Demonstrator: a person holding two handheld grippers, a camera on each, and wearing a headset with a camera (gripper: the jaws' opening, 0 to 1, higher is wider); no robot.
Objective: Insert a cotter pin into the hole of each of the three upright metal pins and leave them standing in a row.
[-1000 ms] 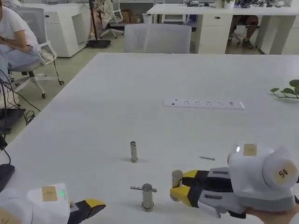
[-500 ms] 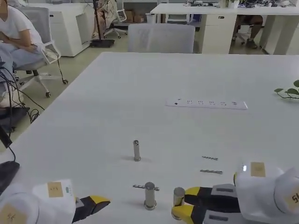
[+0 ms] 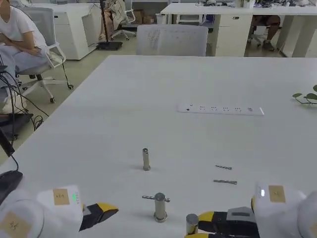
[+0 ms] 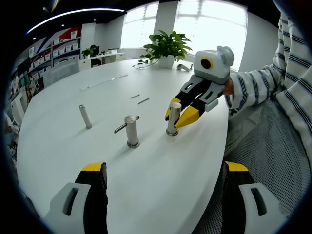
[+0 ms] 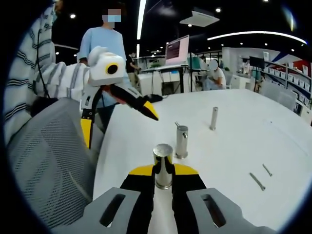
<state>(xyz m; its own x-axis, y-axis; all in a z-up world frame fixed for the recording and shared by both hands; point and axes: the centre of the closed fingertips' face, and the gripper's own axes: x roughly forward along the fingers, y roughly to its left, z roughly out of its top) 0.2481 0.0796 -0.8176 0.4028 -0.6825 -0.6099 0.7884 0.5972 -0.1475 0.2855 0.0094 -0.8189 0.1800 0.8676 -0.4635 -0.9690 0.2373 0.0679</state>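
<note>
Three upright metal pins are on the white table (image 3: 148, 89). The far pin (image 3: 146, 159) stands bare. A cotter pin runs through the head of the middle pin (image 3: 159, 207). My right gripper (image 3: 196, 231) is shut on the third pin (image 3: 192, 224) near the table's front edge, with its base at the table top. In the right gripper view the held pin (image 5: 163, 165) stands between my shut right gripper (image 5: 163, 171). Two loose cotter pins (image 3: 223, 167) (image 3: 225, 182) lie to the right. My left gripper (image 4: 163, 168) is open with nothing in it, low at the left (image 3: 106, 211).
A white power strip (image 3: 220, 109) lies across the far middle of the table. Plant leaves (image 3: 306, 97) reach in at the right edge. A grey chair (image 3: 171, 40) stands behind the table, and a person sits at the far left (image 3: 15, 34).
My right gripper has drawn the held pin toward the near table edge, away from the middle pin. The left gripper has stayed put.
</note>
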